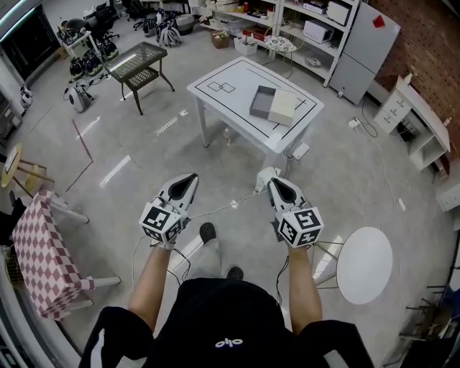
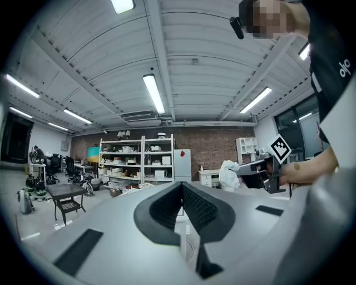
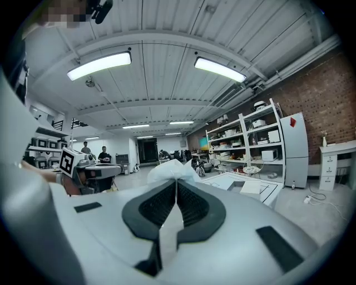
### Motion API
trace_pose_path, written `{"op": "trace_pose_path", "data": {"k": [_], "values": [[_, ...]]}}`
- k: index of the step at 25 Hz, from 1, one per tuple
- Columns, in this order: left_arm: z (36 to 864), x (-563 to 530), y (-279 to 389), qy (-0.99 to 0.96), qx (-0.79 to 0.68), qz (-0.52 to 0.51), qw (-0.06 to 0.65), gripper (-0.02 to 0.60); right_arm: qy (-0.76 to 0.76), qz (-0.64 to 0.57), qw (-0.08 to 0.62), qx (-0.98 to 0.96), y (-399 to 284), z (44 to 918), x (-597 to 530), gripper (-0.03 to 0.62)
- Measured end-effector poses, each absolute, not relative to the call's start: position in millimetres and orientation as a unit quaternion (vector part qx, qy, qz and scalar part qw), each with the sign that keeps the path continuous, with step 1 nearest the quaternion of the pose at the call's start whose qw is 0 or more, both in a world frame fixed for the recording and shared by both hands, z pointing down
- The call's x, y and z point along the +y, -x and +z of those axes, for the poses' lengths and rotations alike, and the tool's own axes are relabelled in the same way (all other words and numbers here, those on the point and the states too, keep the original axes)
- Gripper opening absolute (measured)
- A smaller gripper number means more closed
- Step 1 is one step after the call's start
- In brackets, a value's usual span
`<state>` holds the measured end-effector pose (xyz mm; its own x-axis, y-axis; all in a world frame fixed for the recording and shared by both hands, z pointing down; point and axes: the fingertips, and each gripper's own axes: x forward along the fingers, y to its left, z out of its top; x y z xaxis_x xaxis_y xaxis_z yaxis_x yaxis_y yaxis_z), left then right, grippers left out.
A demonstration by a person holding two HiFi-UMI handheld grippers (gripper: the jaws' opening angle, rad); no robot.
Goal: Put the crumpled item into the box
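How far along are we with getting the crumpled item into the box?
Done: the right gripper has the crumpled item pinched. In hand: the carry, since the grey box on the white table is well ahead. Left: reach the table and drop it in.

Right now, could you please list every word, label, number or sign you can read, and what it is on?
No word or number is readable in any view.
Shirt: small white logo, letters unclear.
Left gripper and right gripper: square black-and-white markers, no text.
Grey cabinet: red diamond sign, no print legible.
Shelves: print on the goods too small to read.
Crumpled item: no print.
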<state>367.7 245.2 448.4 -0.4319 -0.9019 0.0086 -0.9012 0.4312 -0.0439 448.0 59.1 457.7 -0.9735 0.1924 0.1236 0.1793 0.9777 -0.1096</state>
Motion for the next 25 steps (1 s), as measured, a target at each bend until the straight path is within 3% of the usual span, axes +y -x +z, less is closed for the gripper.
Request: {"op": "trace_pose_path", "data": {"k": [7, 25], "values": [[458.9, 207.4, -294.6, 0.545, 0.839, -0.011, 0.008, 0.008, 0.084, 0.044, 0.074, -0.993, -379.6, 467.1, 28.3, 0.018], [455.8, 123.3, -32.1, 0.609, 0.793, -0.008, -0.005, 0.008, 0.031, 0.046, 0.093, -0.994, -120.2, 458.6, -32.8, 0.018]]}}
